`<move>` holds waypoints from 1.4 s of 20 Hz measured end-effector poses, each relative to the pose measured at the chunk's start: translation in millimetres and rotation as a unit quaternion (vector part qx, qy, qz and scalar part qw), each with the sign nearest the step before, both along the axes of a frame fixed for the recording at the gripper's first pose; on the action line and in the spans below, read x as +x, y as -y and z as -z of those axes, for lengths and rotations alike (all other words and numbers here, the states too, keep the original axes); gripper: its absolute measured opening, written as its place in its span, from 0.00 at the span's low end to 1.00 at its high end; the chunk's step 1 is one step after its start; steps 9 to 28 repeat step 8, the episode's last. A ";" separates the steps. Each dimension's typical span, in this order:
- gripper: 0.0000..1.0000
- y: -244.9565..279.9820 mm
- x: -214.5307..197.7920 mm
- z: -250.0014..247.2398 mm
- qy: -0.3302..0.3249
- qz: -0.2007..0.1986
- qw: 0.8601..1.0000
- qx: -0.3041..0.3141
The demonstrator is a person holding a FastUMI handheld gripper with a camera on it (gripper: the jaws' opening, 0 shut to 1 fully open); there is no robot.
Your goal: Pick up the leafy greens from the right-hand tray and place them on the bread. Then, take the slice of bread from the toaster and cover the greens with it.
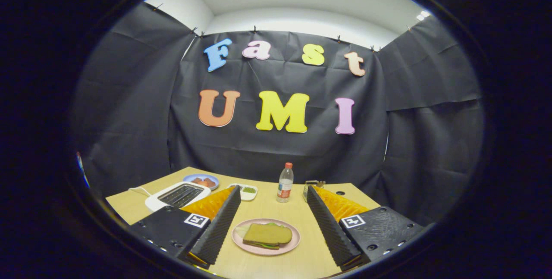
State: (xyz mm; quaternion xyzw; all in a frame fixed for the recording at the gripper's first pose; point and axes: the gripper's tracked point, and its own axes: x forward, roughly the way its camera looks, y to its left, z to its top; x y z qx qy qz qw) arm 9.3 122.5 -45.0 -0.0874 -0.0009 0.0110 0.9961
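hand-held gripper spread wide, empty; one sandwich on one pink plate, one toaster, one bottle.

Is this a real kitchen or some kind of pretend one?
Probably a pretend one: a test booth hung with black cloth. A wooden table holds a toaster, a bottle and a sandwich on a pink plate. The gripper has its fingers open around the plate.
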 end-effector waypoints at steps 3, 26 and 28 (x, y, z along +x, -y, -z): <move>0.95 4.3 -8.3 -4.1 0.005 0.001 1.000 0.019; 0.95 19.7 -13.3 -4.4 0.003 0.007 1.000 0.023; 0.95 19.7 -13.3 -4.4 0.003 0.007 1.000 0.023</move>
